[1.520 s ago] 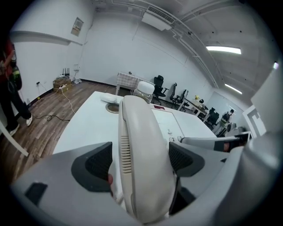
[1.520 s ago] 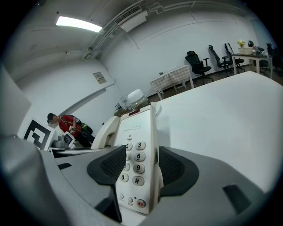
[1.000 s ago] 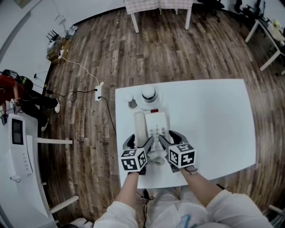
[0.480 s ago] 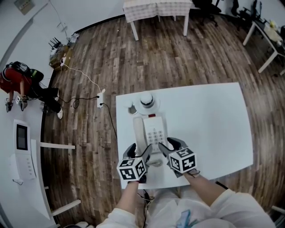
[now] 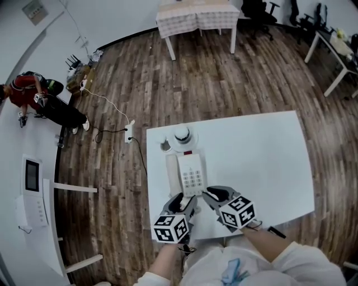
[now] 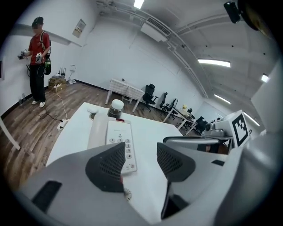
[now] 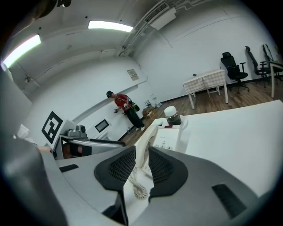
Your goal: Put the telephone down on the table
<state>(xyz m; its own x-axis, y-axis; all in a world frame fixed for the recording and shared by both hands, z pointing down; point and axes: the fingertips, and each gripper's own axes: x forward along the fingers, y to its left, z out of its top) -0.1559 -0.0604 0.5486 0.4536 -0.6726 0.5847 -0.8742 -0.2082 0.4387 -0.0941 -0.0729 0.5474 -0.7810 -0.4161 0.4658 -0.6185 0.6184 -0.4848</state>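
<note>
The white telephone lies flat on the white table, handset in its cradle on the left and keypad facing up. Its coiled cord rests at the near end. My left gripper hangs over the table's front edge, just short of the telephone. Its jaws have just been closing, stand apart and hold nothing. My right gripper hovers beside it, clear of the telephone. Its jaws have also just been closing to a narrow gap, with nothing between them.
A dark jar with a white lid and a small white object stand just beyond the telephone. A power strip and cable lie on the wood floor at the left. A person in red stands far left. A cloth-covered table is at the back.
Both grippers have drawn back from the telephone's near end toward the table's front edge and risen. Their jaws have narrowed. The telephone stays flat on the table.
</note>
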